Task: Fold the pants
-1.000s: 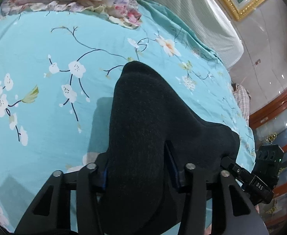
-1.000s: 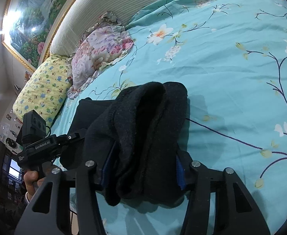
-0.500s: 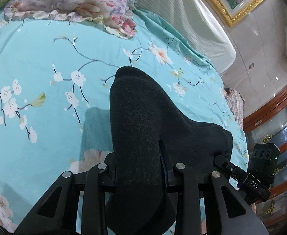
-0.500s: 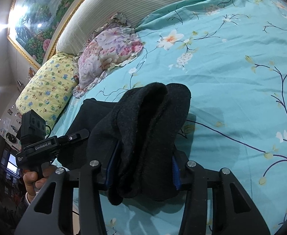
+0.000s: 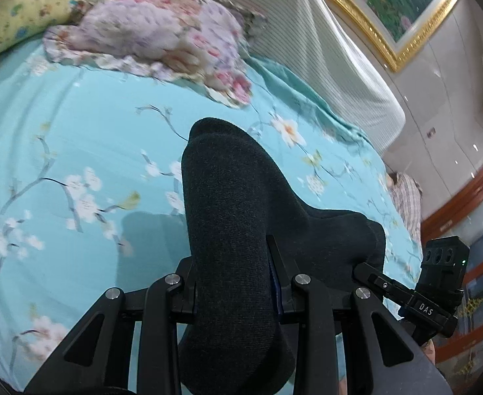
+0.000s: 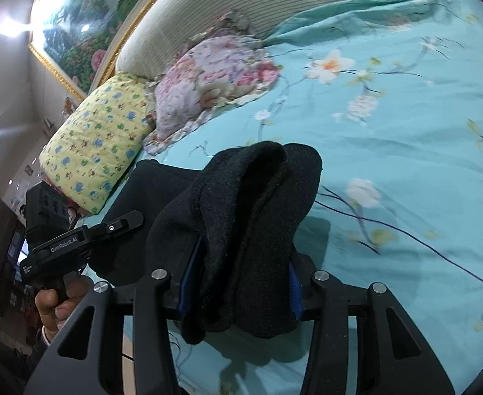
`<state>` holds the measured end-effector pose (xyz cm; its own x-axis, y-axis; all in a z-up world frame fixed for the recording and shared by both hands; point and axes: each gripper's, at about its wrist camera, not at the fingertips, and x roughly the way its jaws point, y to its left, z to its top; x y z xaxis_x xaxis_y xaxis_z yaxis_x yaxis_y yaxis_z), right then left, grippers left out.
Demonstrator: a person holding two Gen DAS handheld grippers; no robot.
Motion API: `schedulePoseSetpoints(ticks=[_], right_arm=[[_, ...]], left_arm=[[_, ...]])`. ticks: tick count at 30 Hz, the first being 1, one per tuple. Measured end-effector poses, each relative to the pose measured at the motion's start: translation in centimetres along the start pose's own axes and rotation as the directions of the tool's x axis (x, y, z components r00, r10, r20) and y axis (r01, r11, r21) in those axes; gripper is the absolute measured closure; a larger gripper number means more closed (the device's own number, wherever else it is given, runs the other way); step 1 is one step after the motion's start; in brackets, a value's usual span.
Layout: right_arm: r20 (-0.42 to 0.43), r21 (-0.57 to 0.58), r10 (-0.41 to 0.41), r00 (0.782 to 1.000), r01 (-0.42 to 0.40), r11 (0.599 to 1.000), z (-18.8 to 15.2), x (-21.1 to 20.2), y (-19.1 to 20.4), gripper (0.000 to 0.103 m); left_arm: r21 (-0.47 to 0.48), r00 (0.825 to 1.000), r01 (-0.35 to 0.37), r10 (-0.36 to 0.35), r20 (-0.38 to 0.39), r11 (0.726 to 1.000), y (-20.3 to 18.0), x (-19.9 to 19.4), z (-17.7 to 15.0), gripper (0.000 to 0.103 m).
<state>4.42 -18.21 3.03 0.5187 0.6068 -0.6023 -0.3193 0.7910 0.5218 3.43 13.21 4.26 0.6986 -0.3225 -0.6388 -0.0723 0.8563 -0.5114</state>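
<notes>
Bedspread (image 5: 77, 138); both claws w/ pants (image 5: 235, 230)

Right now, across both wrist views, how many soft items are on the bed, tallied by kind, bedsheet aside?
Black pants: 1, clamped by the left gripper and the right gripper
Floral pillow: 1
Yellow patterned pillow: 1
Plaid cloth at the bed's edge: 1
Total: 4

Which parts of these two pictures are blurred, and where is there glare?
Left wrist view: the pants are sharp, the floral pillow and bedsheet are motion-blurred. Right wrist view: mostly sharp, slight smear on the sheet, strong light glare at upper left; both show fisheye bending.
</notes>
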Motion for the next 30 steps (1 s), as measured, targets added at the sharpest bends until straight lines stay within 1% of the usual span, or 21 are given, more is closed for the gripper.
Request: schedulePoseSetpoints(ticks=[4,13,24,30], right_arm=[[-0.018,-0.040,0.024,1.000,-0.025,0.999,1.0,1.7,1.8,0.056],[-0.056,-0.106,0.070,0.996,-0.076,0.991,3.2,5.8,5.1,0.056],[-0.098,-0.144,0.111,0.989,-0.124,0.982,6.4,11.6,7.4,0.056],[-0.126,-0.174,0.119,0.985,-0.140,0.975,8.2,14.5,7.9,0.056]], left_arm=[[-0.026,0.999,-0.033,0.034,0.038,0.999,1.8,-1.8,0.6,0.072],[-0.079,0.992,-0.085,0.092,0.089,0.993,5.6,-3.5,2.5,0.072],[-0.100,0.977,-0.160,0.171,0.125,0.982,8.7,-3.2,6.1,0.072],[-0.121,0.969,-0.190,0.205,0.134,0.974,10.1,-2.4,7.2,0.072]])
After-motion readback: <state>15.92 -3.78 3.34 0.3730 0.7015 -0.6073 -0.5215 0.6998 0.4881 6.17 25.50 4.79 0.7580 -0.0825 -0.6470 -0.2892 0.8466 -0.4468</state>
